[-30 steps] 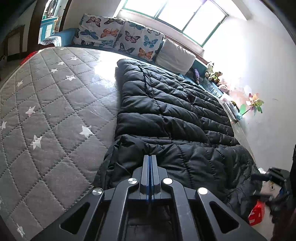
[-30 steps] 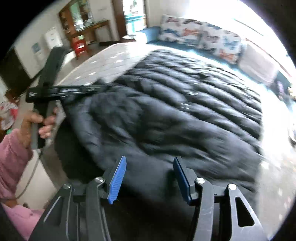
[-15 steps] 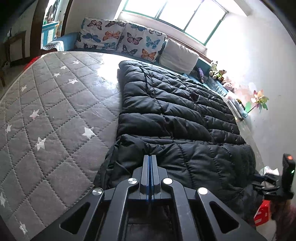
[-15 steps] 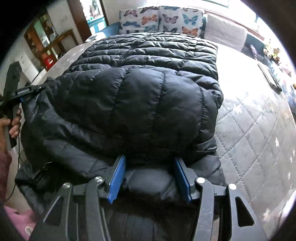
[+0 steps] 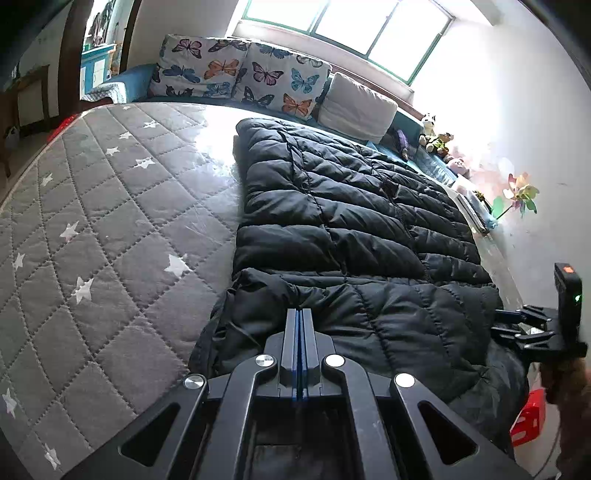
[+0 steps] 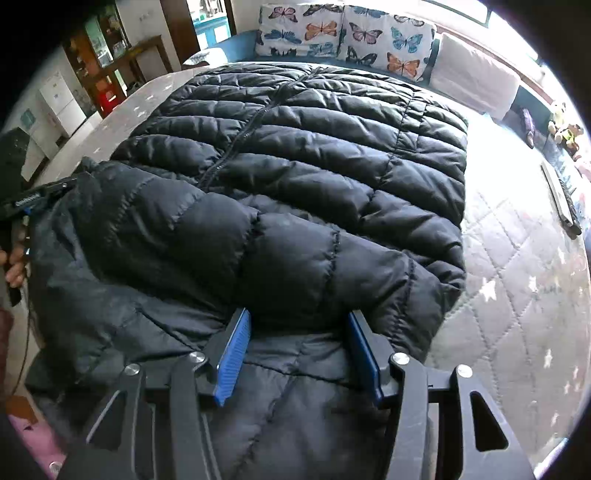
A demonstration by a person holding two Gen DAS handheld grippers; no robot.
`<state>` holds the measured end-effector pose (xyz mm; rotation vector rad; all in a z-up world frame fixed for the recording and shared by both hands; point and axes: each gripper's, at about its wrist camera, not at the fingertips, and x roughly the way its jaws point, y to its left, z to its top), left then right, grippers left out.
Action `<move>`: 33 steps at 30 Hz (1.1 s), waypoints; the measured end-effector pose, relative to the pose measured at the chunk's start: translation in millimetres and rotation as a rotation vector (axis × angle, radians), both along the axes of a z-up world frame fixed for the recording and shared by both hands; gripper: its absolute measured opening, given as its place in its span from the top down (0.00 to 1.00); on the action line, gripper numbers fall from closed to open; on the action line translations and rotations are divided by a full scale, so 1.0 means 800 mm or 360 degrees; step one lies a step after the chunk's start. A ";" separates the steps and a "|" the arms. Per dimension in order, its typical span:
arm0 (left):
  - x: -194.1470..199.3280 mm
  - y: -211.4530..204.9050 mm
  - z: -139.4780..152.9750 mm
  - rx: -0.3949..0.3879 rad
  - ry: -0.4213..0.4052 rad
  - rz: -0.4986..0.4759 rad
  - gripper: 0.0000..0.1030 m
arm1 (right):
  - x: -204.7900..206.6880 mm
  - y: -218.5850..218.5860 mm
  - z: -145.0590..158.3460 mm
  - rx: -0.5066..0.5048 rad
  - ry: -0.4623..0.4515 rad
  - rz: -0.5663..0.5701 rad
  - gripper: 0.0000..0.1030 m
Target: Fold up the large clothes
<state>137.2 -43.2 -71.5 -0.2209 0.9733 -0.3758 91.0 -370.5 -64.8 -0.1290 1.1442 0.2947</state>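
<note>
I stand at a bed [image 5: 110, 236] covered in grey quilted fabric with white stars. At its far end, butterfly-print cushions [image 5: 243, 77] and a plain white pillow [image 5: 354, 107] lean below a wide green-framed window [image 5: 347, 26] pouring in bright daylight. Small plush toys [image 5: 436, 138] line the white wall [image 5: 535, 122] beside a colourful pinwheel [image 5: 521, 192]. A wooden cabinet [image 6: 110, 62] stands off to one side.

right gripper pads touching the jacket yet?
Cannot tell. Right wrist view: right gripper straddles a puffy fold of the black jacket; contact hidden.
</note>
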 end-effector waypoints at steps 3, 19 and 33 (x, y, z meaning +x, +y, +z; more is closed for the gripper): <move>0.004 0.001 0.001 -0.0025 0.0031 -0.0004 0.96 | -0.004 -0.001 0.011 -0.0005 -0.0005 0.0019 0.43; 0.026 0.030 0.128 0.0126 0.0164 -0.0045 0.95 | 0.012 -0.107 0.169 0.0181 -0.0057 -0.0158 0.43; 0.223 0.050 0.156 0.0047 0.0267 -0.0028 0.94 | 0.192 -0.197 0.120 0.0435 0.0073 -0.0449 0.42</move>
